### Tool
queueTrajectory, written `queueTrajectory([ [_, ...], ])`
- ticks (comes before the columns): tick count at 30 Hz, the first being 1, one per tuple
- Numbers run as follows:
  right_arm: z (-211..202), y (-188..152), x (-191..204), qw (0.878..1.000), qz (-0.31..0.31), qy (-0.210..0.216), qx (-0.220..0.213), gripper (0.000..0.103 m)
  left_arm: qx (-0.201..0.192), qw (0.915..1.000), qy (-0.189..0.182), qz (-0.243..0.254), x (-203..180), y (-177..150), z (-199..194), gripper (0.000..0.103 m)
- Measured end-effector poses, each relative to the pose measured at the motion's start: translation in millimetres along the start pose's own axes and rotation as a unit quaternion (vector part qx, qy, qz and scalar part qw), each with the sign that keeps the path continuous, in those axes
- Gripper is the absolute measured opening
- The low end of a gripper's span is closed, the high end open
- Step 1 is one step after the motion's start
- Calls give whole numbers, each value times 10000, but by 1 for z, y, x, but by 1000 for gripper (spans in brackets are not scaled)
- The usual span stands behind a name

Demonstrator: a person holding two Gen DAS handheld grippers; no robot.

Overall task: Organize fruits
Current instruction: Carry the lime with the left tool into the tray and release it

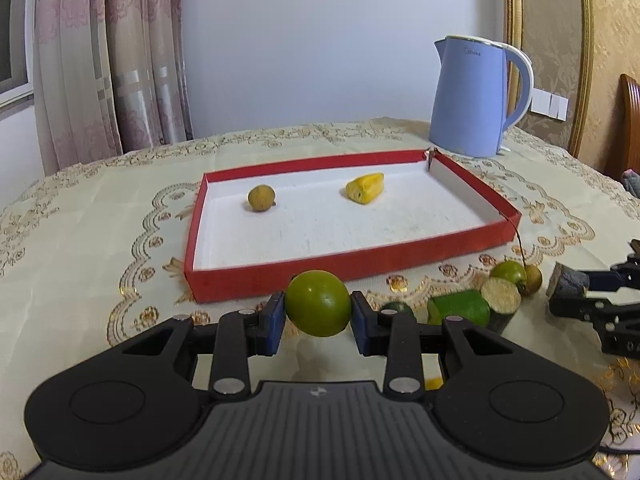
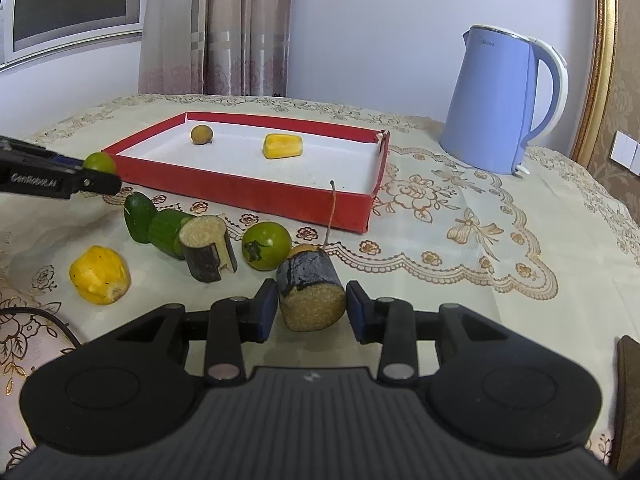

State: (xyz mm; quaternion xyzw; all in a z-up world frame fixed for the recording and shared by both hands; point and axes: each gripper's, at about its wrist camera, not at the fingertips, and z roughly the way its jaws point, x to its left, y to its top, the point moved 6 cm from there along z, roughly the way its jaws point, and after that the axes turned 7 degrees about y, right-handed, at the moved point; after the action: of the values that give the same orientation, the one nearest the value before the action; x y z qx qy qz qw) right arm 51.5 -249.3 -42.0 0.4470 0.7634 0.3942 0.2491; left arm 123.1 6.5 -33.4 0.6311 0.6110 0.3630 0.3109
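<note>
My left gripper [image 1: 318,309] is shut on a round green fruit [image 1: 318,303], held just above the cloth in front of the red tray [image 1: 280,276]. In the tray lie a brown longan [image 1: 261,198] and a yellow fruit piece [image 1: 366,188]. My right gripper [image 2: 312,305] is shut on a dark-barked sugarcane piece [image 2: 310,292], pale cut end facing me. Loose on the cloth are a green tomato [image 2: 266,246], another sugarcane piece [image 2: 206,248], two cucumber pieces [image 2: 140,216], a yellow piece [image 2: 100,274] and a stemmed longan [image 2: 306,247], half hidden behind the held cane.
A blue electric kettle [image 1: 472,96] stands behind the tray's far right corner. The table wears a cream embroidered cloth [image 2: 460,220]. Curtains and a wall lie beyond the far edge. A dark object [image 2: 628,400] shows at the right edge.
</note>
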Motion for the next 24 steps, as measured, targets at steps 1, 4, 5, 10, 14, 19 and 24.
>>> queueTrajectory([
  [1, 0, 0, 0, 10000, 3, 4, -6, 35, -18, 10000, 10, -2, 0, 3, 2, 34],
  [4, -2, 1, 0, 10000, 16, 14, -36, 35, -45, 10000, -6, -37, 1, 12, 8, 34],
  [5, -2, 1, 0, 10000, 21, 17, -44, 35, -61, 10000, -37, -63, 2, 17, 11, 34],
  [10, -4, 1, 0, 10000, 41, 38, -77, 35, -93, 9998, -72, -133, -1, 37, 31, 34],
  [14, -5, 1, -1, 9999, 54, 42, -86, 35, -107, 9998, -50, -155, -6, 51, 49, 34],
  [19, -6, 2, -4, 9999, 78, 40, -105, 35, -42, 9998, -32, -208, -11, 63, 73, 34],
  [24, -6, 3, -5, 9999, 95, 35, -107, 35, 7, 9998, -2, -181, -16, 72, 94, 34],
])
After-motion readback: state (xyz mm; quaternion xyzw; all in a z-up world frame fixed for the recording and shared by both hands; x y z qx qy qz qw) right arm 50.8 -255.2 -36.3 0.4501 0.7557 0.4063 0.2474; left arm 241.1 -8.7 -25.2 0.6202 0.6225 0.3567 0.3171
